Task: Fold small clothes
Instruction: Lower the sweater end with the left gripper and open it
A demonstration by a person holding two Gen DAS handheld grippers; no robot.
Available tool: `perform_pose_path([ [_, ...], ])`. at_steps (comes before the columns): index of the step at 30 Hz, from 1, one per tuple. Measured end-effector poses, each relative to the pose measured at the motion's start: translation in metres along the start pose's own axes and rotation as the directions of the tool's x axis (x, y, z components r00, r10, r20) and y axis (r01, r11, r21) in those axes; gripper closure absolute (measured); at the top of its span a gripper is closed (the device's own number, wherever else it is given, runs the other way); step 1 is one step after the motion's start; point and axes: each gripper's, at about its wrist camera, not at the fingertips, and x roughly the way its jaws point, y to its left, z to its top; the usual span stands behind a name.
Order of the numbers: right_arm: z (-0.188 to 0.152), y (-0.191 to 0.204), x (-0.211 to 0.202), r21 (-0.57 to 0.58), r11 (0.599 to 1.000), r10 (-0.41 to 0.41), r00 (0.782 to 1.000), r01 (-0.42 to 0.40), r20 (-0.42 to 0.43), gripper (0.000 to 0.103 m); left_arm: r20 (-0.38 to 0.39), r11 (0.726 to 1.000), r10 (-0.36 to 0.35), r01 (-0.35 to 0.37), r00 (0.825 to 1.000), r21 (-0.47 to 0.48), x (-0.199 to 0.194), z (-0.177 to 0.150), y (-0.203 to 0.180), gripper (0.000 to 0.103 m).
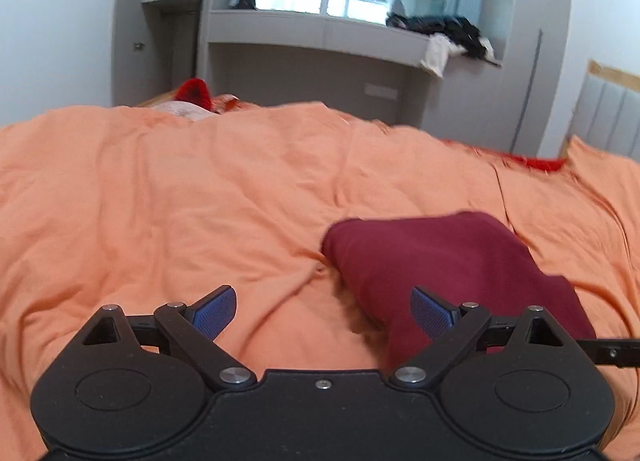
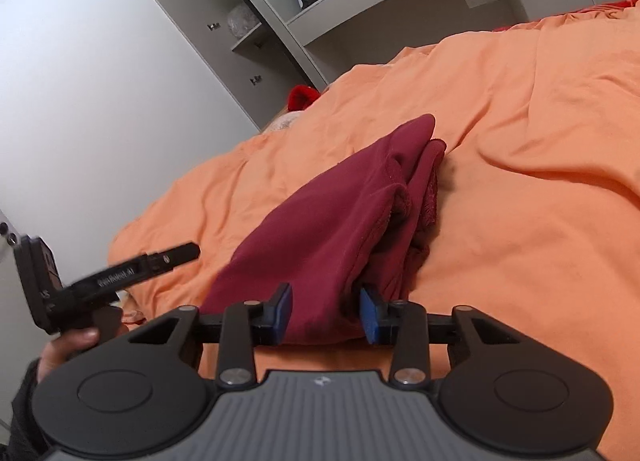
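Both wrist views, low over the bed (image 1: 200, 189), share the maroon garment (image 1: 440, 257).

The left gripper (image 1: 323, 311) has its blue-padded fingers (image 1: 214, 311) spread wide, with nothing between them. The right gripper (image 2: 325, 315) is partly closed, its blue pads (image 2: 285, 313) pressing a bunch of maroon garment (image 2: 340, 221) from both sides.

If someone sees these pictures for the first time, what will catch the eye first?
The dark red garment stands out, lying bunched on the orange bedcover, its near edge clamped between the pads of the right gripper. The left gripper is wide open just left of the cloth, holding nothing.
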Motion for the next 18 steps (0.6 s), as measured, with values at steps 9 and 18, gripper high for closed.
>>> perform_pose_path([
  [9, 0.025, -0.028, -0.029, 0.14, 0.983, 0.111, 0.993, -0.115, 0.036, 0.093, -0.072, 0.997, -0.035, 0.04, 0.997, 0.07, 0.016, -0.013, -0.014, 0.011],
  [18, -0.002, -0.048, -0.002, 0.161, 0.987, -0.008, 0.996, 0.021, -0.083, 0.093, -0.185, 0.989, -0.005, 0.032, 0.983, 0.141, 0.033, -0.042, -0.013, 0.01],
])
